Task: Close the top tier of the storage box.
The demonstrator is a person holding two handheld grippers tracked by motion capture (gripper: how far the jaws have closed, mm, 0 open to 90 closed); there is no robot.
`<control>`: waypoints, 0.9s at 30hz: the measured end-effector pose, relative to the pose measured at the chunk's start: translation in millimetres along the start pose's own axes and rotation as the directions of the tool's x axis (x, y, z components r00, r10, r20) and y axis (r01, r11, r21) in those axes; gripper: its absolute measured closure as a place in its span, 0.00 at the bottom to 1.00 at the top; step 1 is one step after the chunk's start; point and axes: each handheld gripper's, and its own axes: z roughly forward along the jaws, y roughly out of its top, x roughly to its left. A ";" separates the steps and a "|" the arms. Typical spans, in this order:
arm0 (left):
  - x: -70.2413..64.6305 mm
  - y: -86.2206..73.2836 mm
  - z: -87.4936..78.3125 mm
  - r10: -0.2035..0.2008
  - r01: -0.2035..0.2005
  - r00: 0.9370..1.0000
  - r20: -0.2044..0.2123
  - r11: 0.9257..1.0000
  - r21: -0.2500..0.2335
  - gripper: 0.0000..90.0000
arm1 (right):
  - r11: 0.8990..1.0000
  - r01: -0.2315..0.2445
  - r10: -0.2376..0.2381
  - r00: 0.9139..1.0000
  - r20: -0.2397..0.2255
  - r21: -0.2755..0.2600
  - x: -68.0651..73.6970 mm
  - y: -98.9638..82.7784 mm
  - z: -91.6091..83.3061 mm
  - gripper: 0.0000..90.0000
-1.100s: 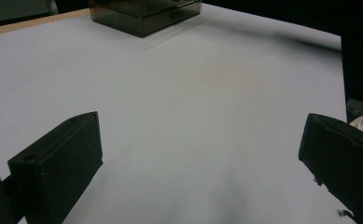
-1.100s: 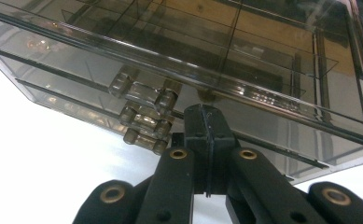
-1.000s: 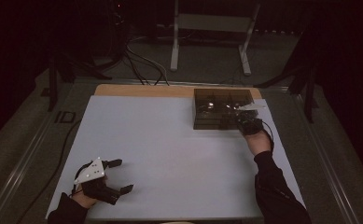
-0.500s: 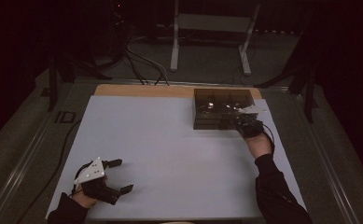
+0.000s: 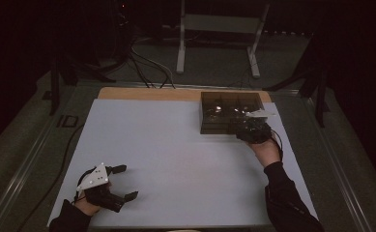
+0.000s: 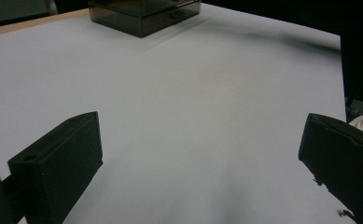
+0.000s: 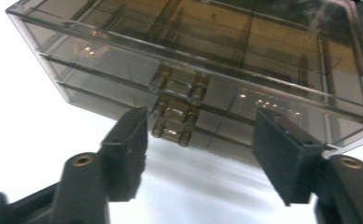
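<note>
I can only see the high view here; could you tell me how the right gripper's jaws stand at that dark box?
Observer: In the right gripper view, the right gripper is open; its jaws have just been opening, with nothing pinched between them.
Operator: What lies ahead of them?
Observer: The smoky clear box has three small handles stacked on its front, one per drawer; the jaws stand either side of the lowest one.
Operator: And the left gripper?
Observer: In the left gripper view, the left gripper is open wide over the bare white table, holding nothing.
</note>
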 end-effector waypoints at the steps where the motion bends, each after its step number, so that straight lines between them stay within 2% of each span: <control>1: 0.0 0.0 0.0 0.000 0.000 1.000 0.000 1.000 0.000 0.01 | 1.000 0.000 0.000 1.000 0.000 0.000 0.0 0.0 0.0 0.36; 4: 0.1 0.1 0.1 0.001 -0.001 1.000 0.000 1.000 0.001 0.01 | 1.000 -0.009 0.009 1.000 -0.016 0.000 2.0 -1.3 -0.3 0.26; 9: 0.0 0.4 0.4 0.001 -0.001 1.000 0.000 1.000 0.001 0.01 | 1.000 -0.004 0.005 0.998 -0.056 0.007 7.7 -2.3 -0.1 0.17; 14: 1.2 0.6 1.1 -0.003 0.003 1.000 -0.003 1.000 0.001 0.01 | 1.000 0.020 -0.017 0.991 -0.132 0.020 15.5 -1.4 -0.2 0.02; 23: 1.6 2.0 3.3 -0.007 0.007 1.000 -0.006 1.000 0.003 0.01 | 1.000 0.029 -0.029 0.987 -0.158 -0.001 24.5 5.3 -1.0 0.00; 27: 1.6 2.1 3.6 -0.006 0.006 1.000 -0.006 1.000 0.004 0.01 | 0.999 0.033 -0.039 0.985 -0.165 -0.034 26.4 9.4 -4.5 0.00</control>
